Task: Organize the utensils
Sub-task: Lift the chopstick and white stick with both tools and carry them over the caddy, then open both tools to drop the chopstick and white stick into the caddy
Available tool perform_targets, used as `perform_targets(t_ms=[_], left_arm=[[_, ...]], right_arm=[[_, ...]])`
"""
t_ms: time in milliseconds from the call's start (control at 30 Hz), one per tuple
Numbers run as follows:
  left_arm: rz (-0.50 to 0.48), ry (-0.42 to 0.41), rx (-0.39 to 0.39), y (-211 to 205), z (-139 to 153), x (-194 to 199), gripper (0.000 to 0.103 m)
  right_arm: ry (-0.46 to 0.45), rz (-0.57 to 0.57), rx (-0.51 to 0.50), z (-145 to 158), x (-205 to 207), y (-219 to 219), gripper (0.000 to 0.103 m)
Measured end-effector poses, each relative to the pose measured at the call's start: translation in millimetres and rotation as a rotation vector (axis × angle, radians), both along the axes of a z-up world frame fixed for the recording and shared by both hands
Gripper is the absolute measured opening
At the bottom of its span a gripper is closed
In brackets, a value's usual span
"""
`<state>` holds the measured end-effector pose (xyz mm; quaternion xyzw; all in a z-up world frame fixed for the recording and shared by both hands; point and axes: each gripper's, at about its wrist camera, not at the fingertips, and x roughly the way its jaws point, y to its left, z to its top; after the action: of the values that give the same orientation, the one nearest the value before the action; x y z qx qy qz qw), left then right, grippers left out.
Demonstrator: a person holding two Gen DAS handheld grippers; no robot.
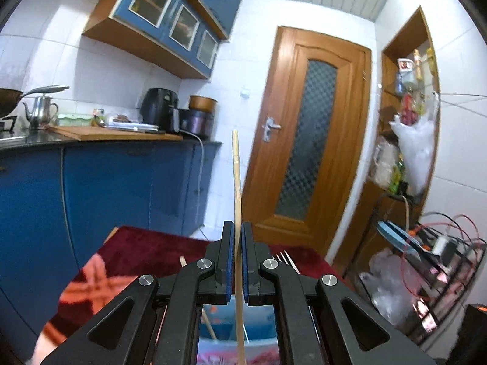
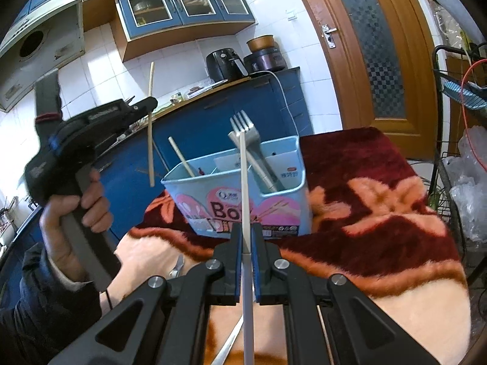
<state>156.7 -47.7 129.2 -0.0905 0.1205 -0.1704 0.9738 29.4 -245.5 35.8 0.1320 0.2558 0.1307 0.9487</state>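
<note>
Left gripper (image 1: 238,234): clamped on a pale wooden chopstick (image 1: 236,164), upright.
Right gripper (image 2: 247,237): clamped on a silver metal fork (image 2: 243,140).
Light-blue plastic utensil box (image 2: 274,210): on red patterned blanket (image 2: 380,188).

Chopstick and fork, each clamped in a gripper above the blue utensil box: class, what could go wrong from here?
The chopstick is pinched by the left gripper mid-length, so it might pivot or slip. The fork in the right gripper could snag the utensils already in the blue box, possibly tipping it on the soft blanket.
</note>
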Motion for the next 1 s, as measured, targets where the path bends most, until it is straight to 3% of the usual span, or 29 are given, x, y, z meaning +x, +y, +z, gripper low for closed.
perform_targets(t_ms=[167, 367, 767, 1000], left_arm=[[0.059, -0.054, 0.011, -6.1, -8.2, 11.1, 0.004], [0.079, -0.062, 0.015, -9.1, -22.0, 20.1, 0.004], [0.090, -0.058, 0.047, -10.4, -41.1, 19.3, 0.004], [0.102, -0.037, 0.040, -8.1, -48.2, 21.2, 0.004]], right_arm=[[-0.014, -0.014, -0.013, 4.1, 5.0, -7.4, 0.008], [-0.023, -0.018, -0.041, 12.4, 19.9, -7.7, 0.008], [-0.152, -0.102, -0.095, 61.2, 50.3, -10.8, 0.007], [-0.108, -0.122, -0.152, 52.5, 81.9, 2.2, 0.007]])
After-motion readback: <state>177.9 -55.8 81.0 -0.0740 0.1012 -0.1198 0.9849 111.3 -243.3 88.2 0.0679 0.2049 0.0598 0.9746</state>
